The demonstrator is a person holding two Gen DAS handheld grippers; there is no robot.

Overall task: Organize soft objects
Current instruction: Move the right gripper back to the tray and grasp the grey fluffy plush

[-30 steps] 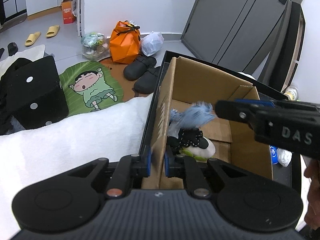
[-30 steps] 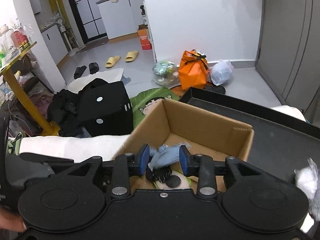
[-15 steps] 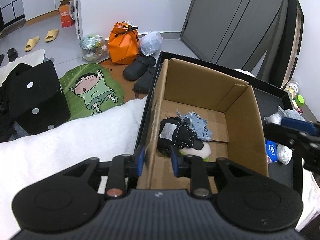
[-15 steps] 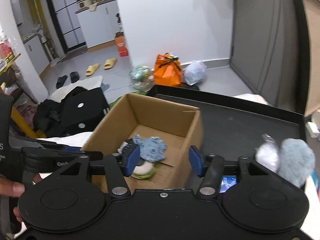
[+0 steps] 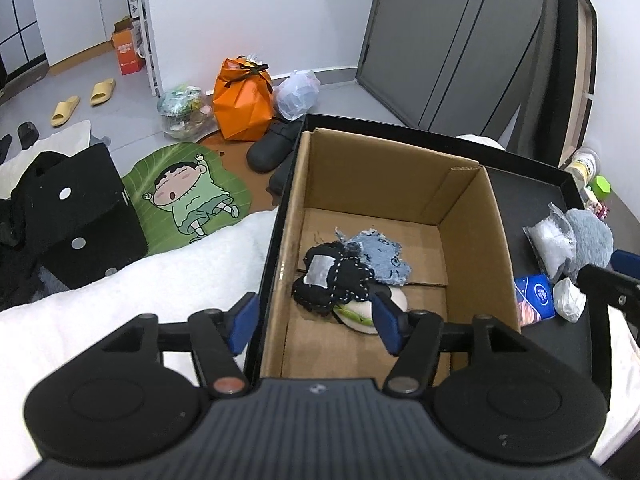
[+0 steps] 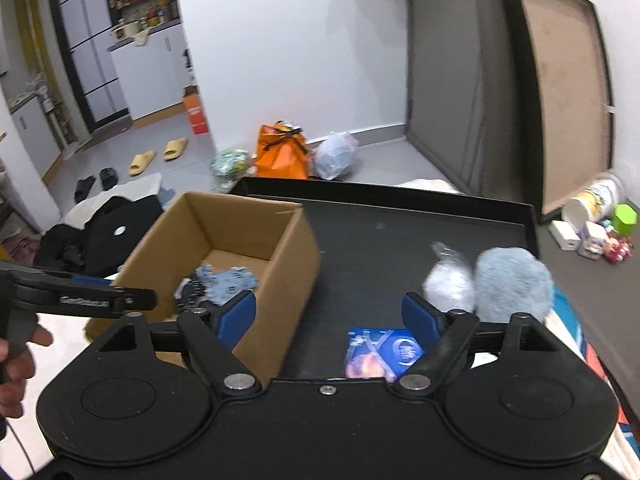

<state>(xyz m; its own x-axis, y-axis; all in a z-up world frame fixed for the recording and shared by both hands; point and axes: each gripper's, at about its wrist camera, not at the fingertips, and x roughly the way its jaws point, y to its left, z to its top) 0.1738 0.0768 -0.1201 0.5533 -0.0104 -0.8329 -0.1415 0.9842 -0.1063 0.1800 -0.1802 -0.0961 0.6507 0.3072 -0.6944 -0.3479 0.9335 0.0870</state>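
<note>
An open cardboard box (image 5: 400, 184) stands on a black tray (image 6: 380, 232). Inside it lie a blue denim patch (image 5: 380, 256), a black stitched soft toy (image 5: 332, 280) and a white-and-green round piece (image 5: 360, 314). My left gripper (image 5: 316, 324) straddles the box's near left wall; its jaws are opening and the pads do not touch the wall. My right gripper (image 6: 330, 314) hovers over the tray beside the box, its jaws opening with nothing held. Ahead of it lie a fluffy blue-grey ball (image 6: 514, 284), a clear plastic bag (image 6: 448, 280) and a blue packet (image 6: 384, 354).
A white blanket (image 5: 120, 300) lies left of the tray. On the floor are a black dotted cube (image 5: 80, 216), a cartoon mat (image 5: 188, 196), an orange bag (image 5: 242, 100), dark shoes (image 5: 276, 148) and yellow slippers (image 6: 156, 156). Small toys (image 6: 600, 236) sit right of the tray.
The right gripper let the blue denim patch drop into the box, opened and swung right toward the tray's loose items. The left gripper released the box wall and opened.
</note>
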